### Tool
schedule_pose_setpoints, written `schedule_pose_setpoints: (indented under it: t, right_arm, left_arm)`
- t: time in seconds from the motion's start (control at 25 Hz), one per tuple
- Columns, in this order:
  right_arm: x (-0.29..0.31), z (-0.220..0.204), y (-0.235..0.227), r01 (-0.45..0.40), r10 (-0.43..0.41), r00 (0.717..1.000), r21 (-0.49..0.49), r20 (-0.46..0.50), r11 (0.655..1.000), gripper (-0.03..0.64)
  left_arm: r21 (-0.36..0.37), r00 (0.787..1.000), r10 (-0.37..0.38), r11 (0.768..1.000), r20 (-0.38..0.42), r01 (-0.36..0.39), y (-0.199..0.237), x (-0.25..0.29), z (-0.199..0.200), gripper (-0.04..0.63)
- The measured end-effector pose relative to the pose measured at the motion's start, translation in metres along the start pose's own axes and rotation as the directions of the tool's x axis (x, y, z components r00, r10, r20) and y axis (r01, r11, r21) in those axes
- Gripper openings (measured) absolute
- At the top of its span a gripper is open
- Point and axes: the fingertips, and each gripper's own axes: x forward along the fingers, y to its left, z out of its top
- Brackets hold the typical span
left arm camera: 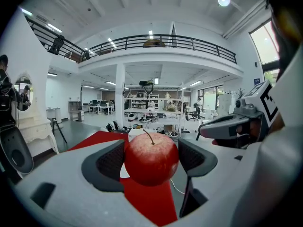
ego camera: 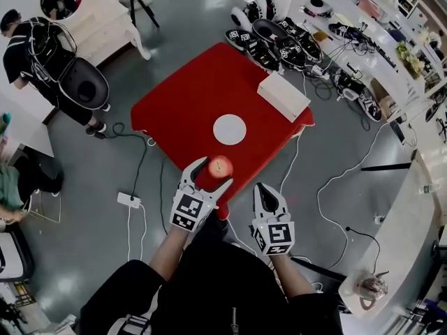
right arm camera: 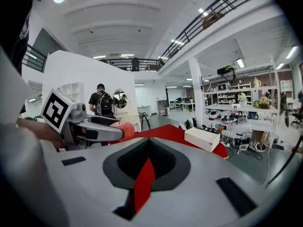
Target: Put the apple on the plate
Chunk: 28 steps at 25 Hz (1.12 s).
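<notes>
Left fingers: I hold the left gripper (ego camera: pixel 209 171) clamped on the apple (left arm camera: pixel 151 158), stem up.
Right fingers: my right gripper (ego camera: pixel 267 191) is pressed together, empty.
Edges: the apple hangs over the red table's (ego camera: pixel 181 96) near corner, with bare cloth between it and the plate (ego camera: pixel 230 129).
Room: a white box (ego camera: pixel 283 96) sits by the table's right edge.

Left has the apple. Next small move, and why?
Probably carry the apple forward until it is over the white plate, then lower. The left gripper is clamped on it above the near edge of the red table, and the plate lies bare farther ahead, near the table's middle.
</notes>
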Motion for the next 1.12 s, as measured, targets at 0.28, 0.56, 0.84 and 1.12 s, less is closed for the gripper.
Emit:
schedule_pose_setpoints:
  t: [0.28, 0.56, 0.84, 1.12]
  right_arm:
    - [0.058, 0.02, -0.002, 0.019, -0.019, 1.0, -0.008, 0.006, 1.0, 0.011]
    - [0.098, 0.031, -0.015, 0.066, -0.066, 0.998, -0.003, 0.012, 0.998, 0.011]
    - [0.129, 0.042, -0.03, 0.09, -0.09, 0.996, -0.007, 0.01, 0.996, 0.011]
    - [0.143, 0.041, -0.034, 0.093, -0.093, 0.996, 0.002, -0.004, 0.996, 0.011]
  left_arm:
    - [0.017, 0.999, -0.04, 0.999, 0.013, 0.04, 0.052, 0.037, 0.012, 0.36]
    - [0.037, 0.995, -0.101, 0.994, 0.01, 0.101, 0.082, 0.075, 0.018, 0.36]
    - [0.028, 0.992, -0.127, 0.992, 0.006, 0.127, 0.106, 0.105, 0.02, 0.36]
    - [0.034, 0.991, -0.136, 0.99, 0.0, 0.136, 0.115, 0.116, 0.019, 0.36]
